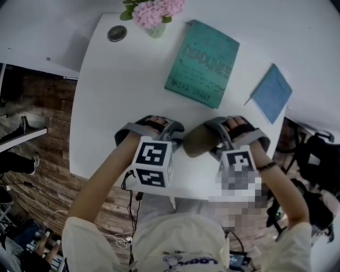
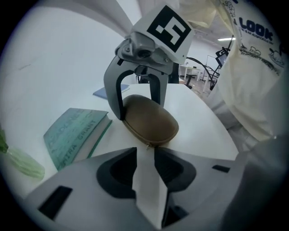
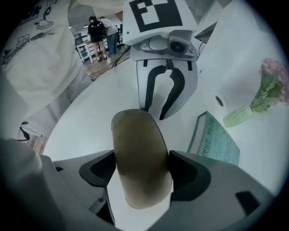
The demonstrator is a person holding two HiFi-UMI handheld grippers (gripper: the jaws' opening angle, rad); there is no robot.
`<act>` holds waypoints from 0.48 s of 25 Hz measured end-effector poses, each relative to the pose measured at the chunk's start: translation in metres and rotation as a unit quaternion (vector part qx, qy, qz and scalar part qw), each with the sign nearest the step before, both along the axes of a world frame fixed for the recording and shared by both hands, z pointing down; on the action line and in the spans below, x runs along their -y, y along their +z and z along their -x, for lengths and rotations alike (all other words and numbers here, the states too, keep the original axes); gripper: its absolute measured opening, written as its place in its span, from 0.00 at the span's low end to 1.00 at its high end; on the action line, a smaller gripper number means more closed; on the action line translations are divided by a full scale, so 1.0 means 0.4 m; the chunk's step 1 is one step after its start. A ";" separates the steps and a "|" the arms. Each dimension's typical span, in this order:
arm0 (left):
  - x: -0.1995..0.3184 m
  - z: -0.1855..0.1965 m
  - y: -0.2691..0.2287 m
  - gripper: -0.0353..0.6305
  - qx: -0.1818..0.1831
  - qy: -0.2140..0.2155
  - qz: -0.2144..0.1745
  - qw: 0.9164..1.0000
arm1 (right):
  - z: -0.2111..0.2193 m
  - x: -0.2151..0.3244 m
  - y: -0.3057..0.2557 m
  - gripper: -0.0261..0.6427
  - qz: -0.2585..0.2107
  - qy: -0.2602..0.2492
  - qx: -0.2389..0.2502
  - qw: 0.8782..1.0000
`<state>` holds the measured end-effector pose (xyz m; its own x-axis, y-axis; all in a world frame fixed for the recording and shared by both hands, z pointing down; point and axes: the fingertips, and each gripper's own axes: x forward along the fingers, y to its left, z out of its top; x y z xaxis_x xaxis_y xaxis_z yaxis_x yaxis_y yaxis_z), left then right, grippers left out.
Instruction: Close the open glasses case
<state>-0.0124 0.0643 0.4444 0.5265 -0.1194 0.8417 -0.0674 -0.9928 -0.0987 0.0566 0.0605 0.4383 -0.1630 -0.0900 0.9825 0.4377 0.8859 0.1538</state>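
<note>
"DEADLINE" and "GRANT" on the teal book (image 1: 202, 64); "LOOK" on the shirt (image 2: 253, 63)

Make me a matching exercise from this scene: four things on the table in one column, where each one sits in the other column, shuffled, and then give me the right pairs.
Things
1. brown oval glasses case
2. teal rectangular book
3. thin blue notebook
4. pink flowers in a pale green vase

Places
A. next to the round dark disc
B. nearest the white table's right edge in the head view
C. between the pads of the right claw
D. between the vase and the notebook

Pairs: 1-C, 2-D, 3-B, 4-A
</note>
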 end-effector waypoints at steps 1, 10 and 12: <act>-0.002 -0.007 0.000 0.23 0.004 0.016 0.002 1.000 | -0.002 0.000 0.001 0.58 -0.001 -0.006 -0.003 1.000; -0.023 -0.026 0.005 0.16 0.036 0.142 -0.001 0.989 | 0.000 -0.002 0.002 0.58 0.001 -0.028 -0.015 0.999; -0.025 -0.027 0.007 0.15 0.040 0.158 0.000 0.987 | 0.002 -0.004 -0.001 0.58 -0.001 -0.033 -0.017 0.999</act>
<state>-0.0014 0.0742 0.4470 0.4704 0.0394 0.8816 0.2534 -0.9630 -0.0921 0.0558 0.0621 0.4381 -0.1355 -0.0811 0.9875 0.5003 0.8547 0.1388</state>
